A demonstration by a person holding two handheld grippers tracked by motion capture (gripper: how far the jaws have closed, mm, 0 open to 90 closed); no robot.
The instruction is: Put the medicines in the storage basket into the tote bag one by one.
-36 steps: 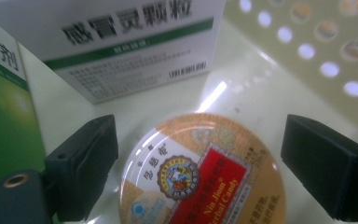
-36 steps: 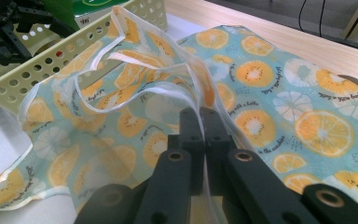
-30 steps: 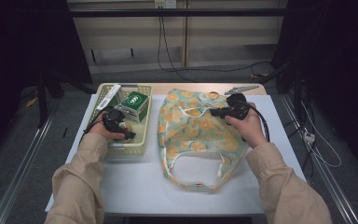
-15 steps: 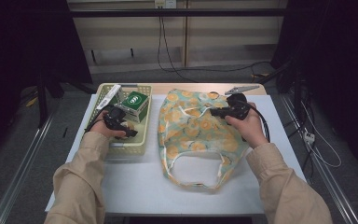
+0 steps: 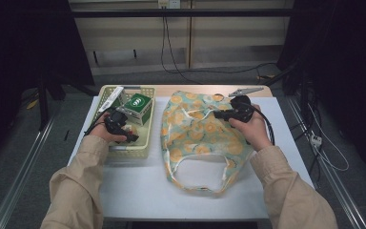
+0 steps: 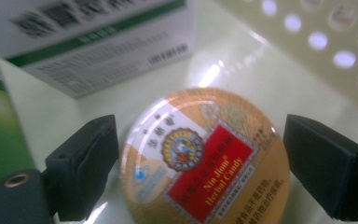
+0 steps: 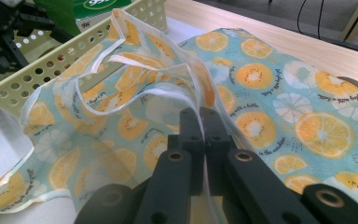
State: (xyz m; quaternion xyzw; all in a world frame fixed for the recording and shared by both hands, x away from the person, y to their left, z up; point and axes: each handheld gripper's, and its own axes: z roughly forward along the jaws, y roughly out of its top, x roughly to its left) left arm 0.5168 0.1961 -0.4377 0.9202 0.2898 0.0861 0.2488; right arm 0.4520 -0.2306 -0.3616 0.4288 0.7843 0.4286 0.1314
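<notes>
Inside the basket [image 5: 126, 152], just opening the left gripper [image 6: 199, 149] fingers [image 6: 86, 158] wider around the untouched candy tin [image 6: 205, 161], likely lining up a grasp, with right gripper [image 7: 200, 126] fingers pinching the bag [image 7: 279, 93] rim above the counter [image 5: 138, 181].

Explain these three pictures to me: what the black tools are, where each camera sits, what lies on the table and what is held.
A person in beige sleeves holds a black two-jaw gripper in each hand. The high view looks down on a white table; the other two cameras ride on the grippers and look along their jaws. On the table stand a pale green perforated plastic basket and a flat fabric bag printed with orange slices. The basket holds a green and white carton and a round golden tin of herbal candy. The left gripper has its jaws either side of that tin; they have just been opening and do not press on it. The right gripper is shut on the bag's white-edged rim.
</notes>
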